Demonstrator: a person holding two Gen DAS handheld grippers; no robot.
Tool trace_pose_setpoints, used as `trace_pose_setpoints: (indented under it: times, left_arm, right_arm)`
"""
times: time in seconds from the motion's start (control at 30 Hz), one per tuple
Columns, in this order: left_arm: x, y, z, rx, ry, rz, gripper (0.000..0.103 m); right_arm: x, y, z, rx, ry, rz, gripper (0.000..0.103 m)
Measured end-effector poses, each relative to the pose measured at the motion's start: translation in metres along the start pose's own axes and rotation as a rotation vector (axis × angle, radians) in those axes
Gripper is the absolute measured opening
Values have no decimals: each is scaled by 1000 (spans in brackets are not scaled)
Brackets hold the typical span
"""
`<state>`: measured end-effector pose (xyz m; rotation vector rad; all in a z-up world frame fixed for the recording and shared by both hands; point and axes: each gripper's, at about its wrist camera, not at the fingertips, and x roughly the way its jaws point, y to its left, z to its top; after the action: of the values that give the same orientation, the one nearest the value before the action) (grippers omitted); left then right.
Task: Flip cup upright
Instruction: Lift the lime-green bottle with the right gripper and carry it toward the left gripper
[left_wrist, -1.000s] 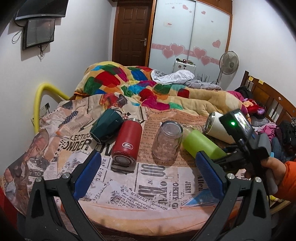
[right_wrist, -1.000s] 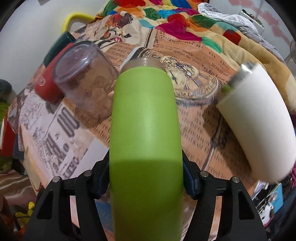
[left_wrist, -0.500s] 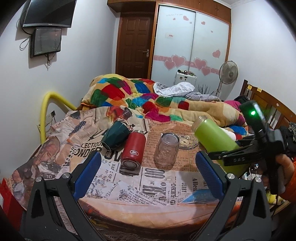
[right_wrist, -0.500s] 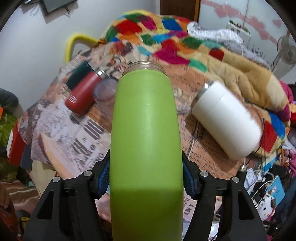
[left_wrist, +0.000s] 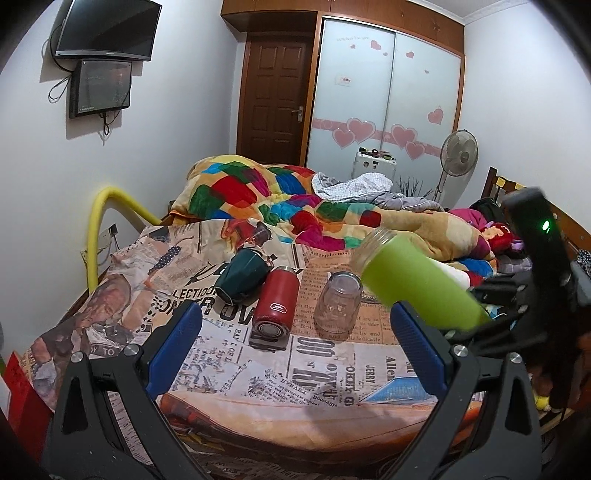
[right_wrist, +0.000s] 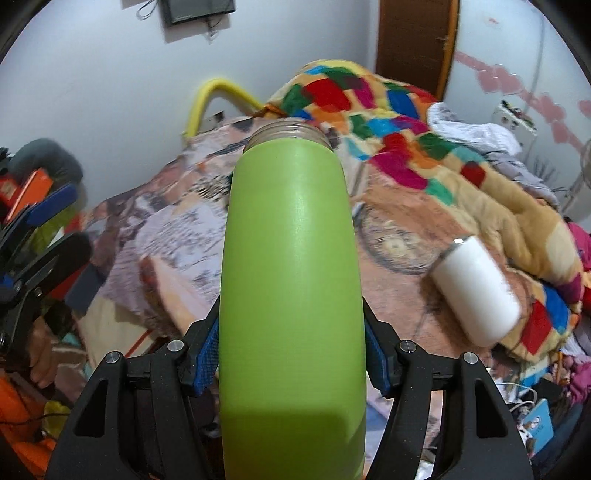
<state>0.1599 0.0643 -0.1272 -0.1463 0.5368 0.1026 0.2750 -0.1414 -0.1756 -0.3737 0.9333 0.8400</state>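
My right gripper (right_wrist: 291, 362) is shut on a lime green cup (right_wrist: 291, 277) with a threaded metal mouth, gripping it around its lower body. In the left wrist view the green cup (left_wrist: 417, 284) hangs in the air at the right, tilted with its mouth up and to the left, above the newspaper-print cloth (left_wrist: 258, 369). My left gripper (left_wrist: 295, 339) is open and empty, held back from the bed's near edge. A clear glass cup (left_wrist: 338, 306) stands mouth down. A red flask (left_wrist: 277, 302) and a dark green cup (left_wrist: 242, 275) lie on their sides.
A white cup (right_wrist: 476, 288) lies on its side to the right of the green one. A colourful patchwork quilt (left_wrist: 280, 199) is heaped at the back. A yellow rail (left_wrist: 99, 229) runs along the left side. A fan (left_wrist: 458, 155) stands by the wardrobe.
My right gripper has lifted the green cup off the cloth and tilted its mouth upward. The left gripper has pulled back and risen; the cups on the bed look smaller.
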Motion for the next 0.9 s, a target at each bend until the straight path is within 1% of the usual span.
trace_pose_setpoints:
  times: [0.13, 0.27, 0.37, 0.47, 0.6, 0.77, 0.9]
  left_arm:
    - [3, 1, -4, 6, 14, 3, 103]
    - [10, 3, -7, 0, 30, 10, 103]
    - [16, 6, -9, -10, 42, 6, 103]
    - [23, 8, -14, -5, 62, 10, 103]
    - [32, 10, -23, -3, 99, 22, 103]
    - [48, 18, -34, -36, 164, 29, 103]
    - [53, 22, -39, -48, 183, 30, 103]
  right_arm:
    - [29, 7, -1, -22, 37, 21, 62]
    - [60, 8, -4, -8, 85, 51, 62]
    - [90, 3, -9, 12, 133, 59, 62]
    - [108, 3, -18, 17, 175, 56, 62]
    - [117, 8, -26, -4, 204, 39, 62]
    - [122, 10, -31, -31, 226, 16, 62]
    - [128, 8, -33, -24, 242, 25, 62]
